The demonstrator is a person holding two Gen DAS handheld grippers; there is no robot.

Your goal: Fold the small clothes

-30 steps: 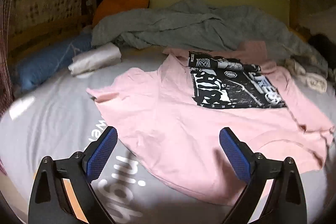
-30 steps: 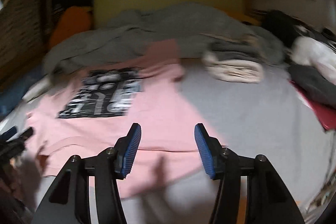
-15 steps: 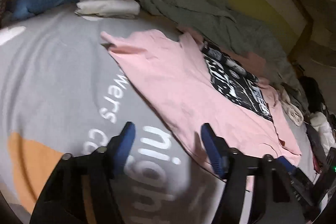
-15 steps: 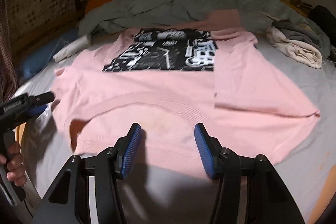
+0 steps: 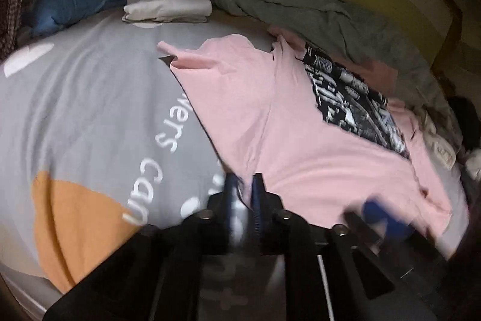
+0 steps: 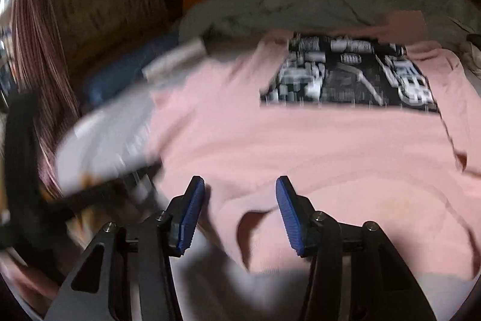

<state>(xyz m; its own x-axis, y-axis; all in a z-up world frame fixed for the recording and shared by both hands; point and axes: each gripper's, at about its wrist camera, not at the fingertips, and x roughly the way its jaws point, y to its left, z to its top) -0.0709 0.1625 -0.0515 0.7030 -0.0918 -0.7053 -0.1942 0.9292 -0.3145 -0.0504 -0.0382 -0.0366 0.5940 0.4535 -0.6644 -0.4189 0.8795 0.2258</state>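
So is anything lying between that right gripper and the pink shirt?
Nothing visible: the right gripper hangs open directly over the near edge of the pink shirt, with only bare fabric and grey bedsheet beneath.

Readable text was only on the grey bedsheet point(image 5: 90, 110), white lettering, seen in the left wrist view: "wers" with its start hidden under the pink T-shirt point(image 5: 270, 125), and "can" below it. The shirt's black-and-white graphic print point(image 6: 348, 74) had lettering-like shapes, too blurred to read in either view.
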